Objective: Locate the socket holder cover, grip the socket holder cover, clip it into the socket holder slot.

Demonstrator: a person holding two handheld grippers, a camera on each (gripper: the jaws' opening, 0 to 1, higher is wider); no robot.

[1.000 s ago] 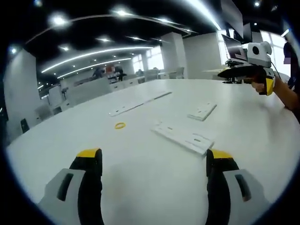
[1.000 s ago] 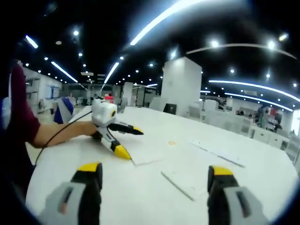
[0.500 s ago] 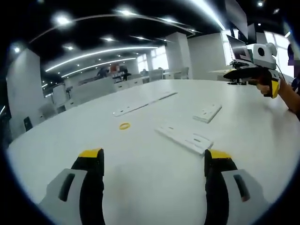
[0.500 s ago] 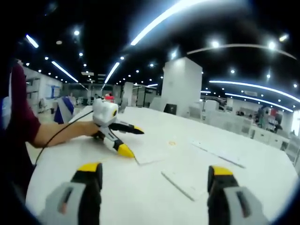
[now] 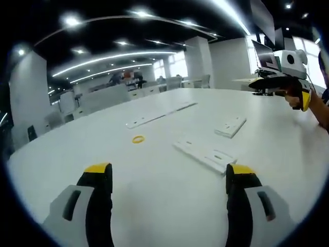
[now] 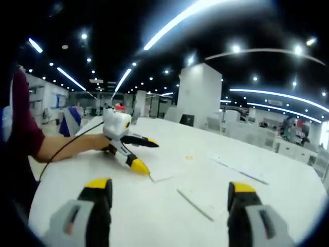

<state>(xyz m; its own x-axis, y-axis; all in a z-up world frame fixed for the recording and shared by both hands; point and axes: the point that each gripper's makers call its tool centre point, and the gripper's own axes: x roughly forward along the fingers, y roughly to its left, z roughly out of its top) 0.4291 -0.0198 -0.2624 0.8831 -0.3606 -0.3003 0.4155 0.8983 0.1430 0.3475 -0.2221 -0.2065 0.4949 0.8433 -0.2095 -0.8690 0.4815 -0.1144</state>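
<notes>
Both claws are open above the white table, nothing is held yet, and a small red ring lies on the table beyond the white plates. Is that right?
Not quite: the ring is yellow, not red, as the left gripper view shows. The rest holds: left claw and right claw are open and empty above the white table, with the ring beyond the white plates.

White table, dark ceiling (strip lights).

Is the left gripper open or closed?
Open. The left gripper has its yellow-tipped jaws standing far apart with bare white table between them, and it holds nothing.
</notes>
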